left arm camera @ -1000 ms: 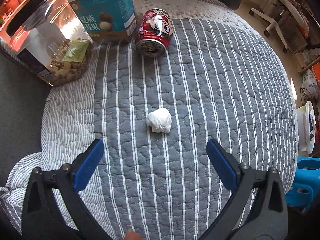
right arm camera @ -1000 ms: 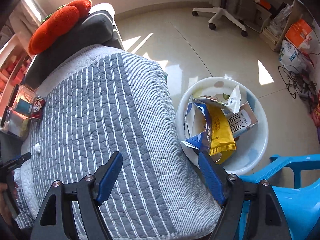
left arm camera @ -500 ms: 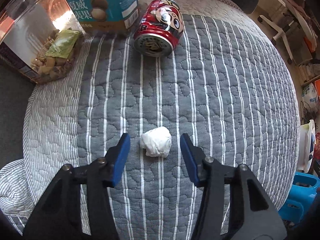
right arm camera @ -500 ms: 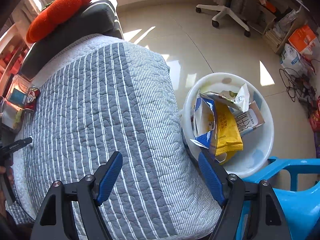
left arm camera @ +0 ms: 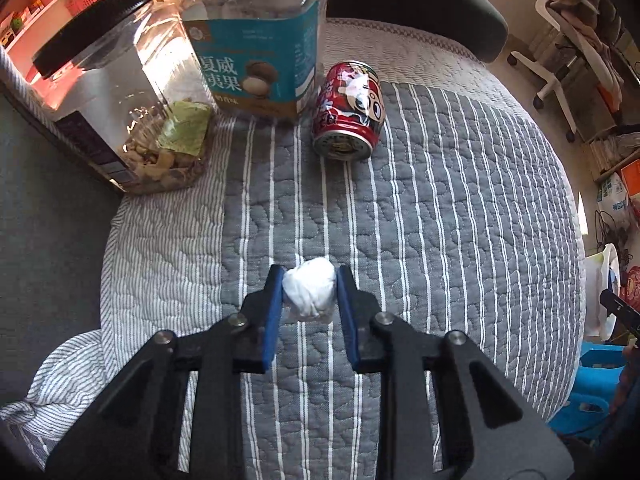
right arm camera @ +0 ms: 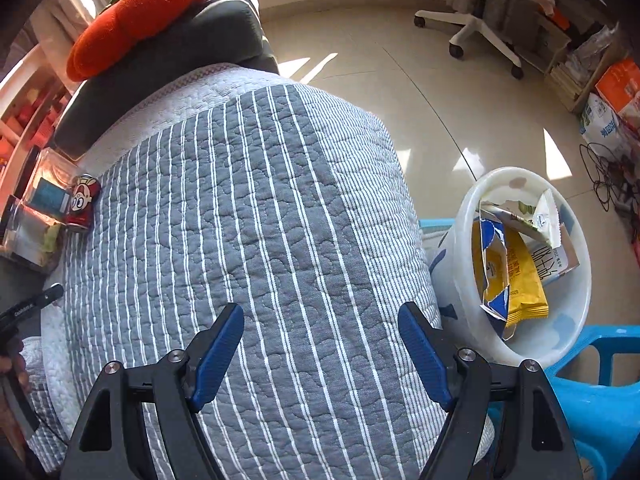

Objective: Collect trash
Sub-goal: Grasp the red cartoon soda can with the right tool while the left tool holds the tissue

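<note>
My left gripper (left arm camera: 309, 280) is shut on a crumpled white paper ball (left arm camera: 310, 294), which sits between its blue pads on the grey striped quilt (left arm camera: 440, 208). A red drink can (left arm camera: 349, 112) lies on its side farther ahead; it also shows small in the right wrist view (right arm camera: 83, 203). My right gripper (right arm camera: 320, 320) is open and empty above the quilt (right arm camera: 260, 200). A white bin (right arm camera: 576, 320) holding snack wrappers (right arm camera: 508, 272) stands on the floor to its right.
Two clear plastic jars (left arm camera: 120, 112) stand at the quilt's far left beside the can. A blue plastic stool (right arm camera: 592, 400) sits by the bin. An orange cushion (right arm camera: 140, 12) lies on a dark sofa arm. An office chair (right arm camera: 472, 20) stands on the tiled floor.
My left gripper moved forward over the paper ball and closed from wide open onto it. My right gripper stayed open and drifted slightly.
</note>
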